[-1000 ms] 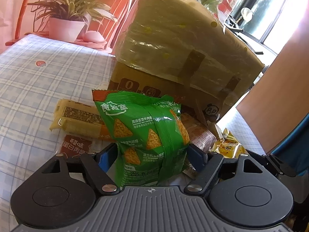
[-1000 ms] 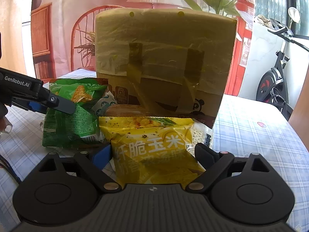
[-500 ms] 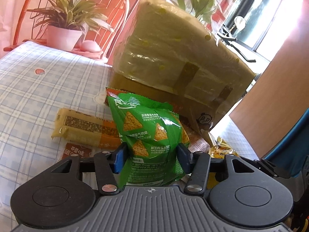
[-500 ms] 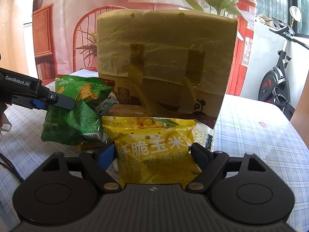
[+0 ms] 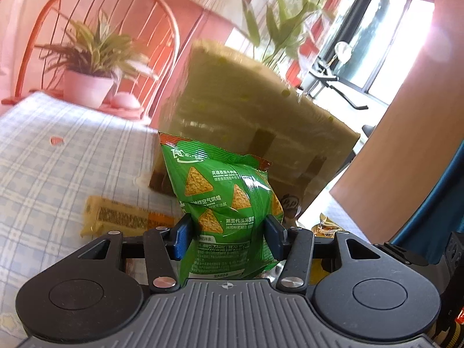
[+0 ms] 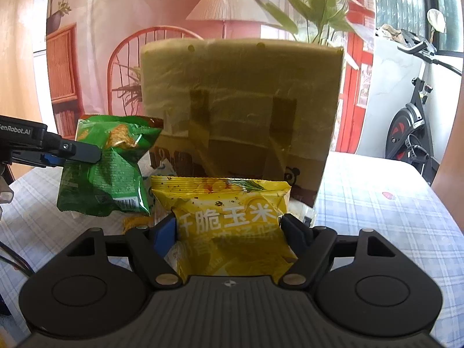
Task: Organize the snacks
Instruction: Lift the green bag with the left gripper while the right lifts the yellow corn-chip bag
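A yellow corn snack bag (image 6: pixel 232 226) is seen between the blue pads of the right gripper (image 6: pixel 229 230), whose jaws are closing; both pads touch its sides. To the left, a green chip bag (image 6: pixel 107 171) is held off the checked tablecloth (image 6: pixel 377 217) by the left gripper (image 6: pixel 72 152). Behind both, a taped cardboard box (image 6: pixel 240 101) stands on the table.
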`<state>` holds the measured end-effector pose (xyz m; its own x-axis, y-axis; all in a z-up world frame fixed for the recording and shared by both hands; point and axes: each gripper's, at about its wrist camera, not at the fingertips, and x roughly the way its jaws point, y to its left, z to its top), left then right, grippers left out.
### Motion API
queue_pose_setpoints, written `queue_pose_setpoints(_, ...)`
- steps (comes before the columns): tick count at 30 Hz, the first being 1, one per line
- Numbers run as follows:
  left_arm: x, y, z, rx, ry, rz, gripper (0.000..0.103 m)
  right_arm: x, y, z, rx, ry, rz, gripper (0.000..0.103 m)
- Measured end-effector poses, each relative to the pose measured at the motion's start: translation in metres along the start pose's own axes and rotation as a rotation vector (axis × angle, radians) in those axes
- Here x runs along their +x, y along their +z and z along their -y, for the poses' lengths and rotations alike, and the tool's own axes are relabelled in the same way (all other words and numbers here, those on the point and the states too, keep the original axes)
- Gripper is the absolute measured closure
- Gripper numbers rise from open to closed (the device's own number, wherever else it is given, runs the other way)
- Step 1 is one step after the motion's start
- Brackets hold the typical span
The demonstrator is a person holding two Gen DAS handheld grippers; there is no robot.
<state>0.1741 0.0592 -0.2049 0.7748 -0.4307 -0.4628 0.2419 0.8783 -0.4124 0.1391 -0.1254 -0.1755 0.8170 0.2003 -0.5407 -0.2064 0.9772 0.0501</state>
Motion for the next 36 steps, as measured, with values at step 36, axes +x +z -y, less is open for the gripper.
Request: queue_pose_setpoints(36, -0.028, 0.141, 0.063, 0.202, -0.083, 0.29, 0.048, -0.044, 0.144, 0.027, -0.043, -0.023, 0.363, 0.026)
